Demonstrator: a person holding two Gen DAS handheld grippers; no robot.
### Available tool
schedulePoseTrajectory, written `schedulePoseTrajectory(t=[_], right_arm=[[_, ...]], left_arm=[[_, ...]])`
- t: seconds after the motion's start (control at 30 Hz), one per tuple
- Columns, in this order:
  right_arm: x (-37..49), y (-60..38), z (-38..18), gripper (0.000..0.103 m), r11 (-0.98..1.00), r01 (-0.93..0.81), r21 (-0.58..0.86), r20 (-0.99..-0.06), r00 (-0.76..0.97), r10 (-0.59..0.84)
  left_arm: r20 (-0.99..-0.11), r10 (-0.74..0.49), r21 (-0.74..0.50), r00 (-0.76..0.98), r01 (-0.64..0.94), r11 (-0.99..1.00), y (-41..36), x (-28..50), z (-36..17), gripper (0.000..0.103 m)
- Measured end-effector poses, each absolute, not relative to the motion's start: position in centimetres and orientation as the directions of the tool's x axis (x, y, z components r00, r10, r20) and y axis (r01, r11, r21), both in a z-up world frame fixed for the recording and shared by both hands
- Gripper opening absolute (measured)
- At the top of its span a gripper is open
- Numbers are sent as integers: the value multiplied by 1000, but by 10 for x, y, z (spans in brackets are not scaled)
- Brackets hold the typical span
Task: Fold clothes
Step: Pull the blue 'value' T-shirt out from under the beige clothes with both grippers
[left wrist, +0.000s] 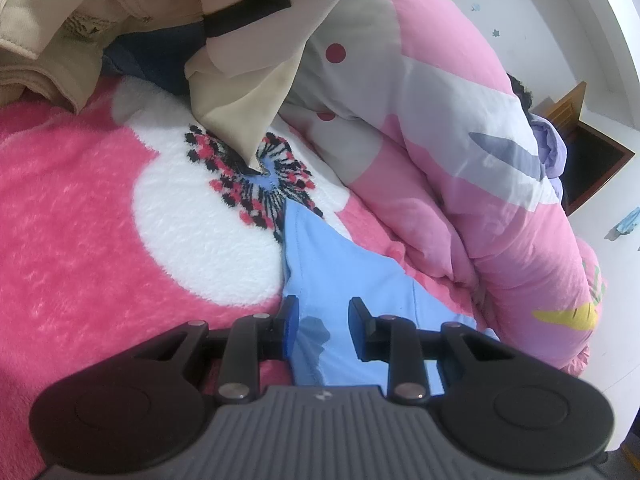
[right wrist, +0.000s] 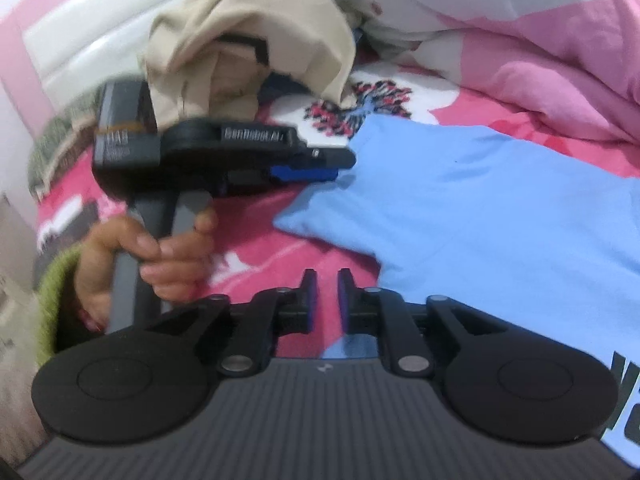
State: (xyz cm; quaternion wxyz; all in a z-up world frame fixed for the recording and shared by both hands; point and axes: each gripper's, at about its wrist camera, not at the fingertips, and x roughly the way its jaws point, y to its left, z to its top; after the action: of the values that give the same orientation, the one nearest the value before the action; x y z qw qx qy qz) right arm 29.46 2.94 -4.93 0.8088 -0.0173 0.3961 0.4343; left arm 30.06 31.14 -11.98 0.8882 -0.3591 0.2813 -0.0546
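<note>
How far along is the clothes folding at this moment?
Early. Done: the blue shirt is laid out on the pink blanket, and one edge may be turned over. In hand: the left gripper is open with its fingers astride the shirt's edge; the right gripper hovers, slightly open, holding nothing. Left: folding that shirt, plus the beige garments heaped and unfolded behind it.

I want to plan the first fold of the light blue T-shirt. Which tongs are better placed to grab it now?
Left, probably. The left tongs are open with the light blue T-shirt lying between the fingers, at its edge. The right tongs are open too, but mostly over the pink blanket, beside the shirt.
</note>
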Motion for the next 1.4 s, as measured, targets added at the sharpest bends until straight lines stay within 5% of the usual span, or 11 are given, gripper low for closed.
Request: schedulePoseTrajectory(t=[0.2,0.4,0.53,0.87,1.13,1.27,1.4], right_arm=[[274,-21,-22,13,677,-618,400,-614,367,698],[199,-86,16,13,761,-557,333,-628,471,620],[160,-118,32,15,782,-530,328,-613,511,603],[121,-120,1,15,706,-493,509,-574,416,705],[94,-109,-13,15,711,-491,503,-595,401,697],[93,-104,-22,15,723,-477,500,-604,406,685],[92,-99,-30,15,735,-463,496,-614,412,674]], left_arm=[[-437,-290,-678,851,-100,728,314,298,-118,33],[-390,-181,-609,903,-105,786,304,257,-71,38],[-312,-297,-650,902,25,759,291,187,-31,46],[-519,-424,-623,742,11,782,211,0,-70,47],[-580,-323,-426,748,59,903,153,-46,-89,46],[-586,-307,-402,750,60,914,148,-52,-90,39],[-597,-301,-445,743,5,895,157,-60,-97,16]])
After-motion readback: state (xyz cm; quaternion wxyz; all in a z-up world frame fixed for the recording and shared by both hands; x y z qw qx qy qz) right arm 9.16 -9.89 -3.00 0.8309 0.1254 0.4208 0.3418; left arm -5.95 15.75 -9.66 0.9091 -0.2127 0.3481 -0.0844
